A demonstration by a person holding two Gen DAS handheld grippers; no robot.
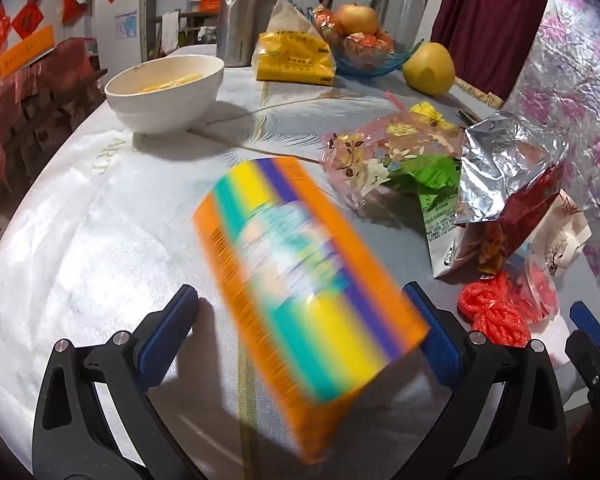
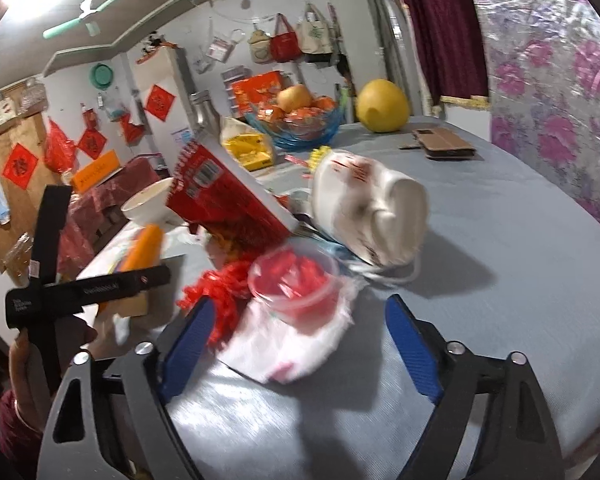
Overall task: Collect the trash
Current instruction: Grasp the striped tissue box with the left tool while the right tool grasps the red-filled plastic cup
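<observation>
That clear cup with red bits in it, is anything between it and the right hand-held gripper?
Nothing visible blocks it. The right hand-held gripper is open, and the clear cup lies just ahead of its fingertips on a crumpled plastic bag. The red string sits beside the cup on the left, not in front.

White bowl [image 1: 166,92], steel flask [image 1: 238,16], blue fruit dish [image 1: 374,62], yellow pomelo [image 1: 429,66] along the table's [image 1: 60,240] far side.

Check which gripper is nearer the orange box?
Left. The left gripper has the orange box between its open fingers; the right gripper sits off to the side, by the red rope.
</observation>
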